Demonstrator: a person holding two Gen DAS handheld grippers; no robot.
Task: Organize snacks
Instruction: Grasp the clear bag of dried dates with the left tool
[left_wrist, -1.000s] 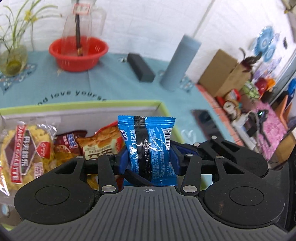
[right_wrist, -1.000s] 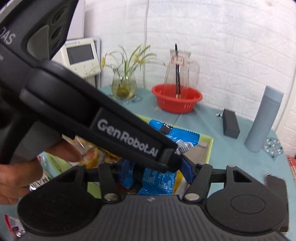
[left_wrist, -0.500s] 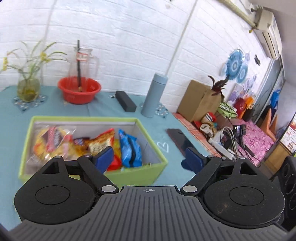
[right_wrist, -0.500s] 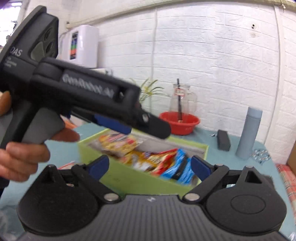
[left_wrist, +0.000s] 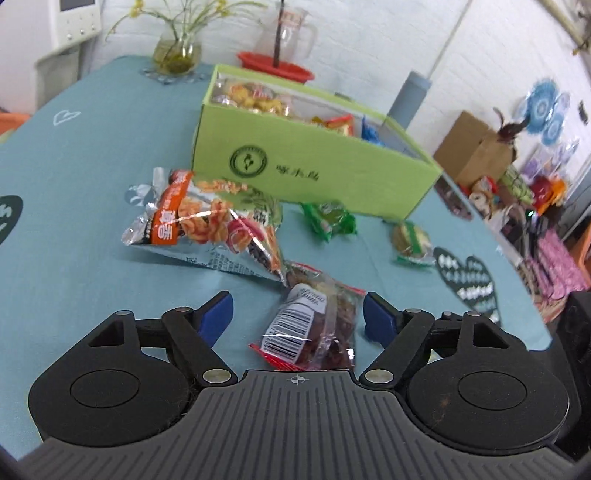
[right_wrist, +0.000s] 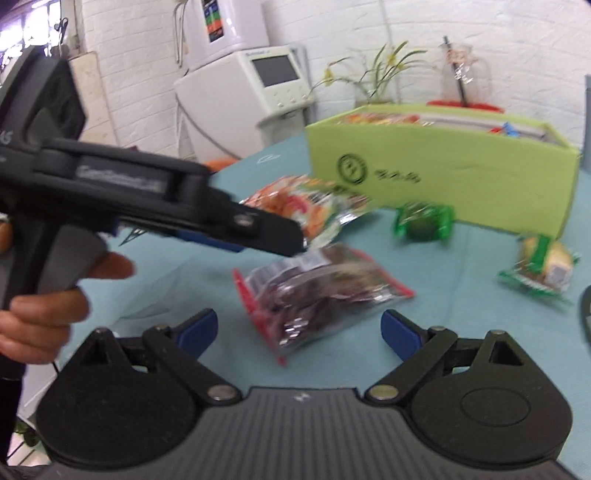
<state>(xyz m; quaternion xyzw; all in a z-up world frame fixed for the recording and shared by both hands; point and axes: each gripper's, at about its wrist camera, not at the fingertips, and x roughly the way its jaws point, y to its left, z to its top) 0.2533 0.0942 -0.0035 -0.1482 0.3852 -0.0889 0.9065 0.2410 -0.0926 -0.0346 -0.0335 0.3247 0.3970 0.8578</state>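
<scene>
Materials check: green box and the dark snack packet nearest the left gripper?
Green box: looks like matte printed cardboard, with flat folded walls and a crisp rim. Dark snack packet: probably clear glossy plastic film; glare, crinkles, contents visible, paper-like barcode label.

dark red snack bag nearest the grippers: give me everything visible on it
The dark red snack bag is a clear, crinkly plastic pouch with red sealed edges and dark reddish-brown pieces inside. A white barcode label sits on it. It lies flat on the teal tablecloth, unopened as far as can be seen. The open left hand-held gripper has one finger on either side of it, contact unclear. Its far end meets the orange snack bag.
</scene>
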